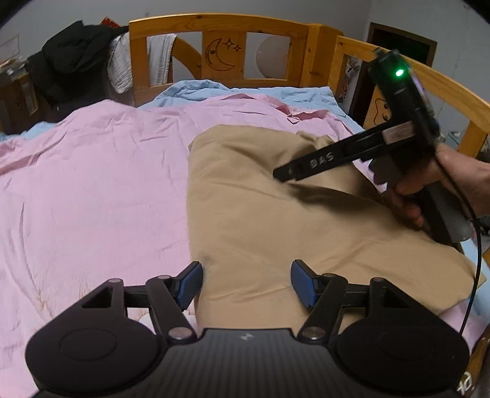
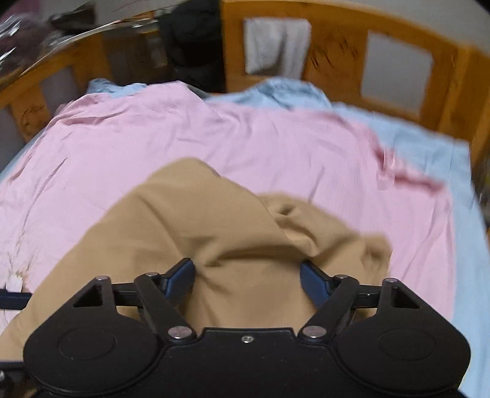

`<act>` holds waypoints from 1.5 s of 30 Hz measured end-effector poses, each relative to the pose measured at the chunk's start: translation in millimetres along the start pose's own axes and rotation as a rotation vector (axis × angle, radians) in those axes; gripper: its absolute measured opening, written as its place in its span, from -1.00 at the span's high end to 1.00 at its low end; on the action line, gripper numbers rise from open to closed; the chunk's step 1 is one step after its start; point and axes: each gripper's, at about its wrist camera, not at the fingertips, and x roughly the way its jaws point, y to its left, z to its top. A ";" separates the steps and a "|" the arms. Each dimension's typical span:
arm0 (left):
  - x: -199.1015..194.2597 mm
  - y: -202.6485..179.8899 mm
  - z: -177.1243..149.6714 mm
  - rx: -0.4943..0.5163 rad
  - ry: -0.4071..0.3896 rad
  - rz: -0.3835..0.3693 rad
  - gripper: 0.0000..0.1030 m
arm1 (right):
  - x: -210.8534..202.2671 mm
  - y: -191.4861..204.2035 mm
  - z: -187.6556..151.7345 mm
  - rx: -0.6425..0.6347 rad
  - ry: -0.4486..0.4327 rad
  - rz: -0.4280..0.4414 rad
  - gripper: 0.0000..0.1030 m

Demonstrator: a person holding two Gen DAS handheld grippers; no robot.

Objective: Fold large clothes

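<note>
My left gripper (image 1: 246,283): I am holding it wide open over the near edge of the tan garment (image 1: 275,220), squeezing nothing.
My right gripper (image 2: 247,280): I am holding it wide open too, with tan cloth bunched between the pads but not pinched.
Tan garment: it is lying folded on the pink sheet (image 1: 92,189), toward the bed's right side.
Blue sheet (image 1: 196,88): it is peeking out by the wooden headboard (image 1: 220,27).

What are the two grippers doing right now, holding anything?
Left gripper: open, nothing gripped, over the tan garment.
Right gripper: open, tan fabric between the jaws but not pinched.
</note>
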 end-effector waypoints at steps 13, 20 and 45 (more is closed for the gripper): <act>-19.4 0.7 4.3 -0.021 0.010 -0.014 -0.48 | -97.8 1.2 -36.4 -0.038 -0.118 -0.090 -0.45; -15.2 -11.5 -3.4 0.024 0.028 0.026 -0.50 | -156.9 17.9 -106.0 0.015 -0.040 -0.129 -0.48; -2.8 -17.7 -10.6 0.027 0.040 0.055 -0.63 | -148.7 -13.0 -147.8 0.458 -0.120 -0.227 0.62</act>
